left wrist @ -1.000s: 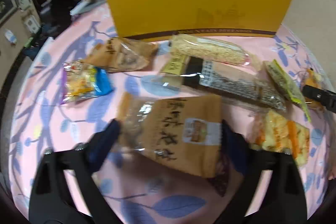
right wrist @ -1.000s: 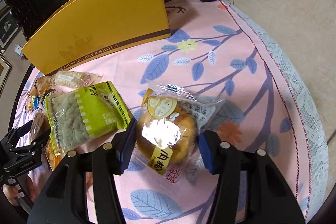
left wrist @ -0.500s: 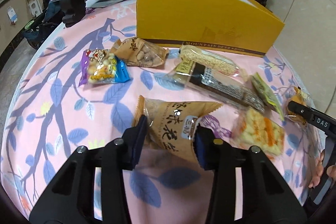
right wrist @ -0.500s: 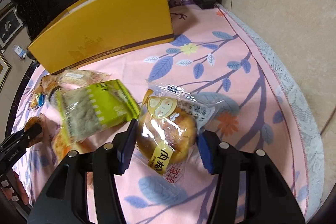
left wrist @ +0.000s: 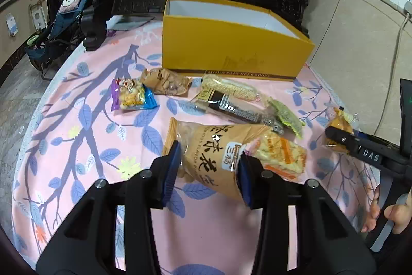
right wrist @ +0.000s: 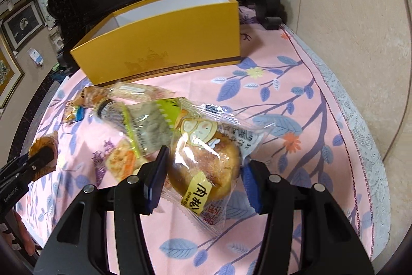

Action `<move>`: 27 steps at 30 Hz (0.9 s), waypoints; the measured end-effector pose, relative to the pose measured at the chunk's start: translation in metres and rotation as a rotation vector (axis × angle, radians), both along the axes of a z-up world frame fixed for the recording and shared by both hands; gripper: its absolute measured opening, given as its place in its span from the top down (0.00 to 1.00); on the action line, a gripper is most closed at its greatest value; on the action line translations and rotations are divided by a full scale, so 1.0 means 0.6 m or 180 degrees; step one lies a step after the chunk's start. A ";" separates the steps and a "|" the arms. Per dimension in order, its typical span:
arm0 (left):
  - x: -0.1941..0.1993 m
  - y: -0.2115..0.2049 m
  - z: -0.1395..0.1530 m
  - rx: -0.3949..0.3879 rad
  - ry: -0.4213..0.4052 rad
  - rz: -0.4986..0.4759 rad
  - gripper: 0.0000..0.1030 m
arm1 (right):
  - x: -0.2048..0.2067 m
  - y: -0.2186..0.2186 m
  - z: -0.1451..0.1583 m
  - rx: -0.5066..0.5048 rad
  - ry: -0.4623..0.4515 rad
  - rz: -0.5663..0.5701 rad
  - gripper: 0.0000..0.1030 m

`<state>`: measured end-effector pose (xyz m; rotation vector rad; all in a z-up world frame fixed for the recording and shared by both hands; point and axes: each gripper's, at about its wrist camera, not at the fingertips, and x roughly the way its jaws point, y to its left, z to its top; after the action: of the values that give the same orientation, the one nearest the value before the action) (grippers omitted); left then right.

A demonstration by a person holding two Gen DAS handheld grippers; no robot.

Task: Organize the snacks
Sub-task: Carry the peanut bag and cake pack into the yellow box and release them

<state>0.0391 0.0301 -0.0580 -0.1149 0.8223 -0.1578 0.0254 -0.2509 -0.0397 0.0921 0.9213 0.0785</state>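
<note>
One yellow box [left wrist: 231, 53] | open | visible interior seemingly bare

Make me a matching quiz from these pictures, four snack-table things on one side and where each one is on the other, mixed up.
Things:
1. brown peanut bag
2. bun packet
3. yellow box
4. purple and blue packet

Places:
A. standing open at the back of the cloth
B. clamped in the right tool
C. lying on the cloth, left of the other snacks
D. clamped in the left tool

Pairs: 1-D, 2-B, 3-A, 4-C
</note>
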 end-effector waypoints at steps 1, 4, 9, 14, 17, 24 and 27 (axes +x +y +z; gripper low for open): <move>-0.003 -0.002 0.005 0.0000 -0.0019 -0.0011 0.60 | -0.003 0.003 0.003 0.0000 -0.0009 0.0019 0.47; -0.008 -0.011 0.019 0.0002 -0.0062 -0.0060 0.60 | -0.005 0.009 0.009 0.0001 -0.0032 0.0056 0.47; -0.004 -0.024 0.031 0.0006 -0.0093 -0.0126 0.60 | -0.006 0.013 0.012 0.0023 -0.0028 0.0086 0.47; 0.013 -0.030 0.035 -0.0007 -0.0069 -0.0151 0.60 | 0.002 0.017 0.014 0.0039 -0.0025 0.0129 0.47; 0.038 -0.034 0.046 -0.0005 -0.0048 -0.0154 0.60 | 0.021 0.025 0.023 0.0033 -0.0037 0.0197 0.47; 0.156 -0.034 0.106 0.0031 -0.0116 -0.0068 0.60 | 0.132 0.047 0.085 -0.0011 -0.0142 0.0385 0.47; 0.215 -0.035 0.137 0.0039 -0.0193 -0.0015 0.60 | 0.195 0.047 0.110 -0.0001 -0.0156 0.0360 0.47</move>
<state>0.1681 0.0093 0.0243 -0.0962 0.7631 -0.1598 0.1426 -0.2228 0.0263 0.0376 0.8771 0.1850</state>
